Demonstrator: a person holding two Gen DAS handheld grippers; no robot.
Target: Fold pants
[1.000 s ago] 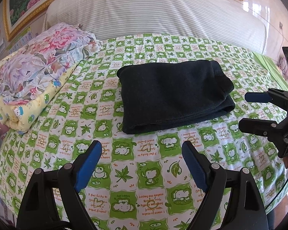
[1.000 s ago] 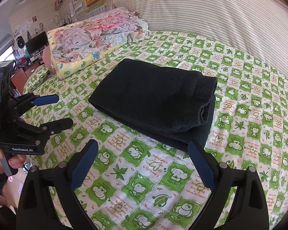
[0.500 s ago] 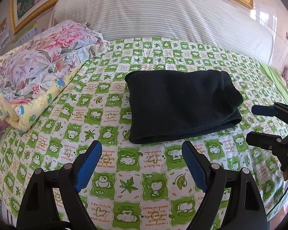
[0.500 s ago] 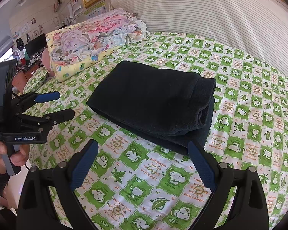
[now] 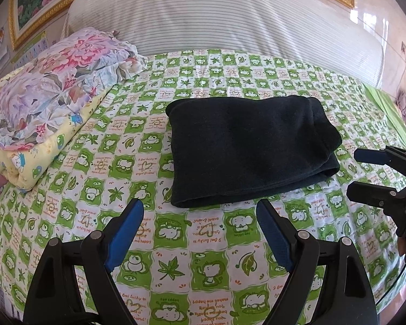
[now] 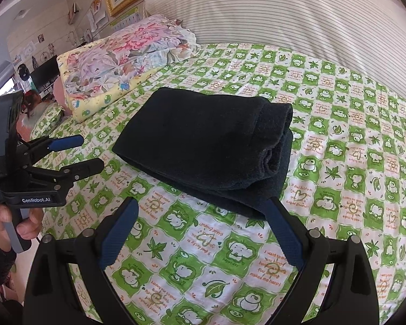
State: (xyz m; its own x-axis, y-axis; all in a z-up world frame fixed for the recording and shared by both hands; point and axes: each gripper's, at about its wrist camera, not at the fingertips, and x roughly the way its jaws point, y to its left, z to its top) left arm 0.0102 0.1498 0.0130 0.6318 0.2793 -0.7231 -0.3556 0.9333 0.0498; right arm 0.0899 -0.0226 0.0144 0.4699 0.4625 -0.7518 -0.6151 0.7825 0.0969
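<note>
**Folded pants on the bed, both grippers hanging clear**

The black pants point(image 5: 249, 149) lie folded into a thick rectangular bundle on the green-and-white checked bedsheet point(image 5: 176, 265), near the middle of the bed. From the left wrist camera they sit at twelve o'clock of the left gripper point(image 5: 200, 219), whose blue-padded fingers point(image 5: 125, 230) are spread wide with nothing between them, short of the bundle's near edge. The right gripper point(image 5: 365, 173) pokes in at three o'clock, fingers parted, beside the bundle's layered right end and not touching it. In the right wrist view, the right gripper point(image 6: 200, 216) hangs wide apart and empty, one fingertip overlapping the cloth's near corner; whether it touches, I cannot tell. The left gripper point(image 6: 86, 154) shows at nine o'clock. A floral quilt point(image 5: 48, 92) is stacked at ten o'clock, against the striped headboard point(image 5: 216, 19).
</note>
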